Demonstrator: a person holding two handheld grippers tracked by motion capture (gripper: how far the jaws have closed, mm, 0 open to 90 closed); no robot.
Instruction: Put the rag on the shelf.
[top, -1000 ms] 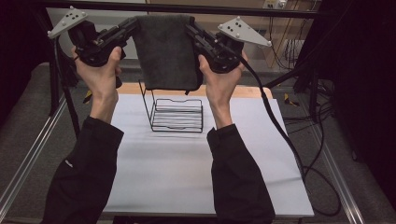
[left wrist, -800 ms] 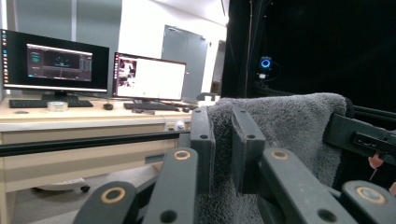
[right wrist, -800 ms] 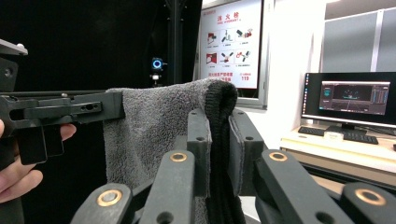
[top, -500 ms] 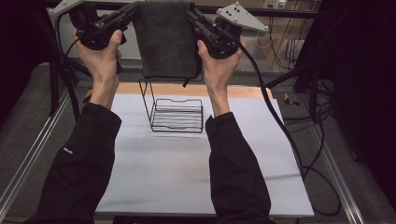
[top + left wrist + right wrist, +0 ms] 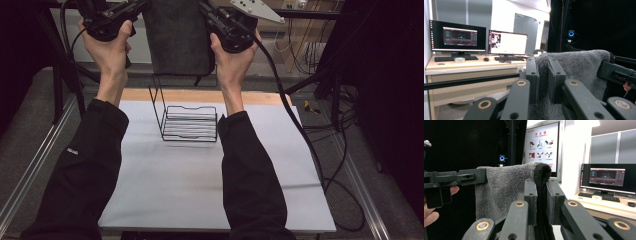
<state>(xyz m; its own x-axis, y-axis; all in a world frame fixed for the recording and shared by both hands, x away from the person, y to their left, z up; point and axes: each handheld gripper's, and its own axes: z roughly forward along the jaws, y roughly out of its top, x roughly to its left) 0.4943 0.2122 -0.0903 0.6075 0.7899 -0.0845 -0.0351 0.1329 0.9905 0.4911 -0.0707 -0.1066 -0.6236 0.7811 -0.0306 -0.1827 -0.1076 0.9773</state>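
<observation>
From my seat the high view is evenly lit on the white table (image 5: pixel 190 190), its surroundings falling to black. Both gripper views are soft: the near jaws blur, the monitors (image 5: pixel 457 36) glow brightly and the backdrop stays dark.

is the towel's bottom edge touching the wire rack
Cannot tell. In the high view the grey towel hangs from both grippers with its hem overlapping the top of the wire rack's tall back frame; depth hides any gap.

my dark grey folded towel (image 5: pixel 179 37) hangs flat at the frame's top centre, upper corners pinched.
</observation>
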